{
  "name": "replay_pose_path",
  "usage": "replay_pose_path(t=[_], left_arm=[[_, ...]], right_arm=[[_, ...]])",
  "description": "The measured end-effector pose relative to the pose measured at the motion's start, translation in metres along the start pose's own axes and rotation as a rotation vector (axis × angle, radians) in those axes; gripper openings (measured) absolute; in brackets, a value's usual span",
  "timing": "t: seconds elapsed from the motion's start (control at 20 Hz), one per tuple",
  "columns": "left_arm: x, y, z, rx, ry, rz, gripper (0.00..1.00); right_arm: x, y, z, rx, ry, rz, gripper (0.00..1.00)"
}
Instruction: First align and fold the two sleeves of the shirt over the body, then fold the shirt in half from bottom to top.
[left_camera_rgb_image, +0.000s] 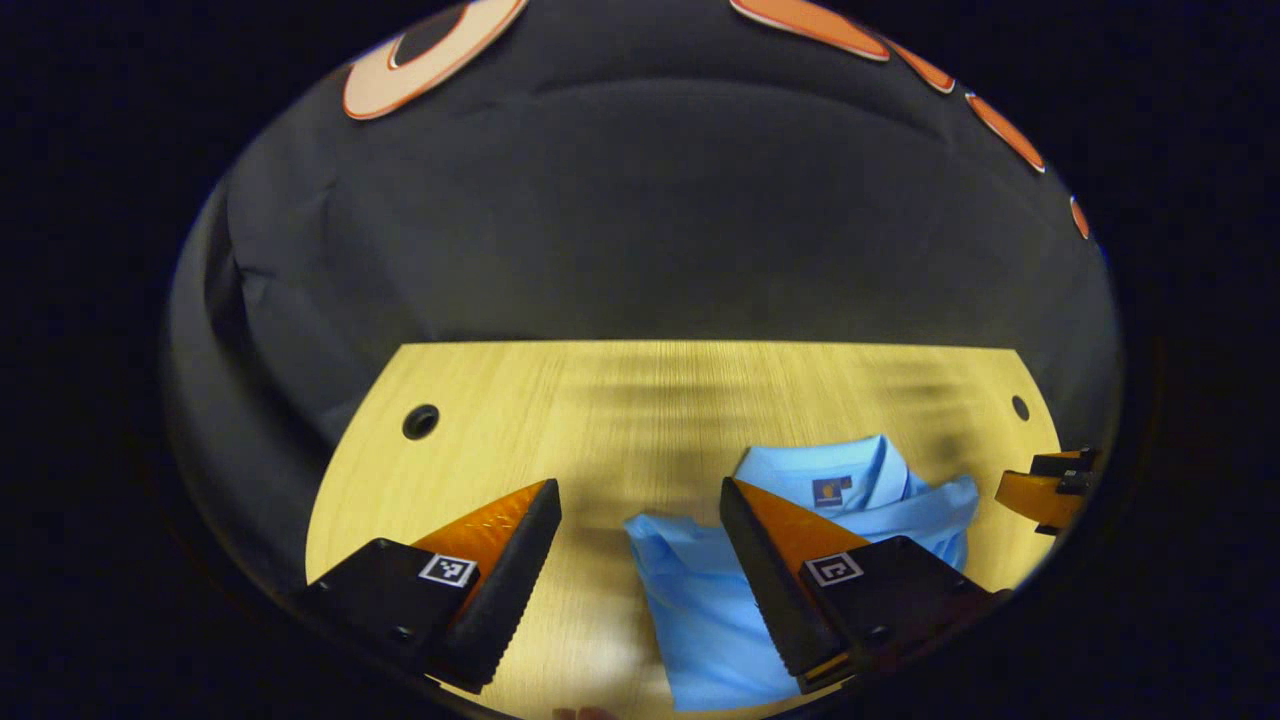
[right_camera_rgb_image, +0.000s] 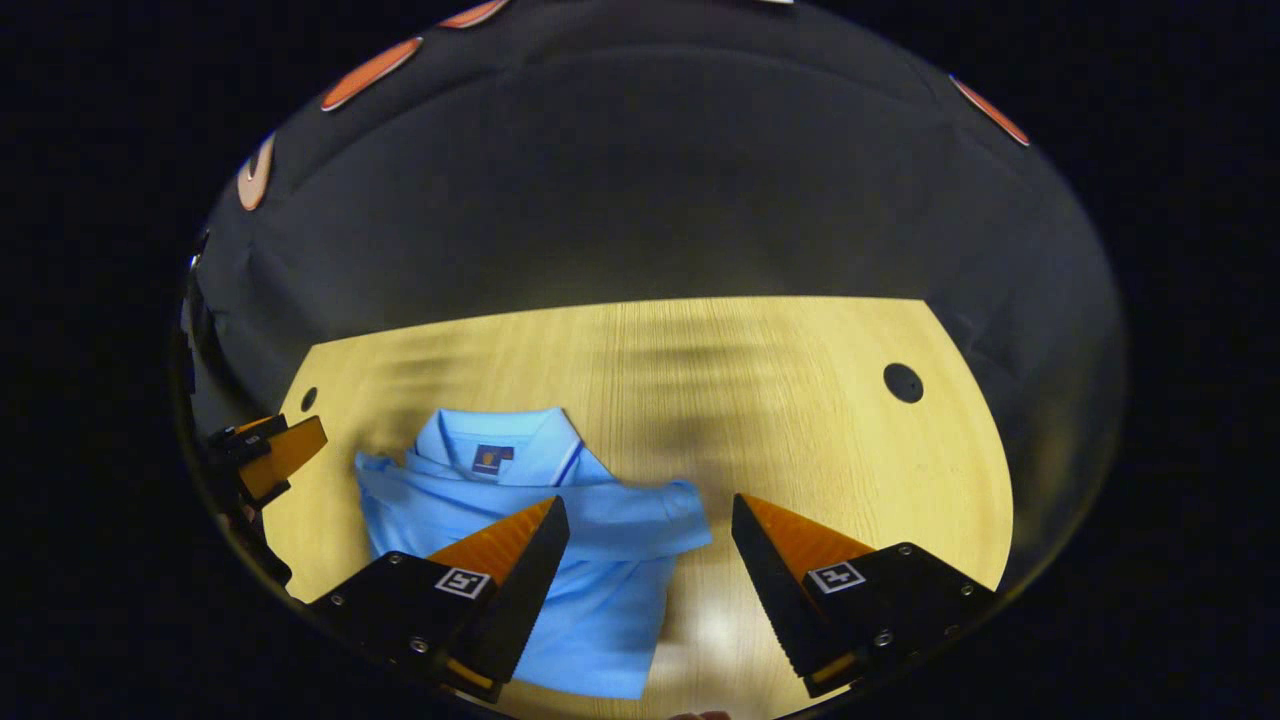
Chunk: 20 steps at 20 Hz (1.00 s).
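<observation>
both grippers spread wide above the folded shirt

left gripper has its two fingers set far apart with nothing between them but bare wood and a corner of cloth; it grips nothing. right gripper is likewise wide open and holds nothing, its fingers standing over the shirt's edge without pinching it.

shirt, a light blue polo, lies flat on the table at the near side. in the left gripper view it sits under and beside that gripper's right-hand finger, with the collar pointing away from the camera and a small dark label showing inside the neck. in the right gripper view the shirt lies under that gripper's left-hand finger; one sleeve is folded across the body, its cuff end reaching into the gap between the fingers. the collar there too points toward the far edge of the table. the cloth is rumpled around the shoulders, and the body runs as a narrow strip toward the camera.

outward from the shirt, the wooden table shows a round hole well to the shirt's right in the right gripper view, and another hole well to its left in the left gripper view. beyond the table's far edge hangs the dark booth wall.
</observation>
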<state>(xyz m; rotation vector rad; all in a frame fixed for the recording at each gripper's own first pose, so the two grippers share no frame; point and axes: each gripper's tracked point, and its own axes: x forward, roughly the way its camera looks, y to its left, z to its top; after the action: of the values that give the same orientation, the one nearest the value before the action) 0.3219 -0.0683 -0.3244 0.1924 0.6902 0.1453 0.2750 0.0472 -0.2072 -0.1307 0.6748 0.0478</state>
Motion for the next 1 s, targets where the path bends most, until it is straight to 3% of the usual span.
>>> replay_pose_path(t=[0.3,0.45,0.7,1.0], left_arm=[[-0.107,0.008,0.037,-0.039,-0.201,-0.004,1.00],[-0.163,0.012,0.033,-0.038,-0.283,0.001,1.00],[-0.239,0.022,0.016,-0.041,-0.358,-0.005,1.00],[-0.291,0.039,-0.002,-0.011,-0.413,0.006,1.00]], right_arm=[[-0.093,0.008,0.006,-0.037,-0.157,0.031,0.99],[-0.141,0.009,0.006,-0.049,-0.236,0.027,0.99],[-0.205,0.014,0.000,-0.042,-0.366,0.027,0.99],[-0.249,0.018,-0.017,0.009,-0.437,0.031,0.99]])
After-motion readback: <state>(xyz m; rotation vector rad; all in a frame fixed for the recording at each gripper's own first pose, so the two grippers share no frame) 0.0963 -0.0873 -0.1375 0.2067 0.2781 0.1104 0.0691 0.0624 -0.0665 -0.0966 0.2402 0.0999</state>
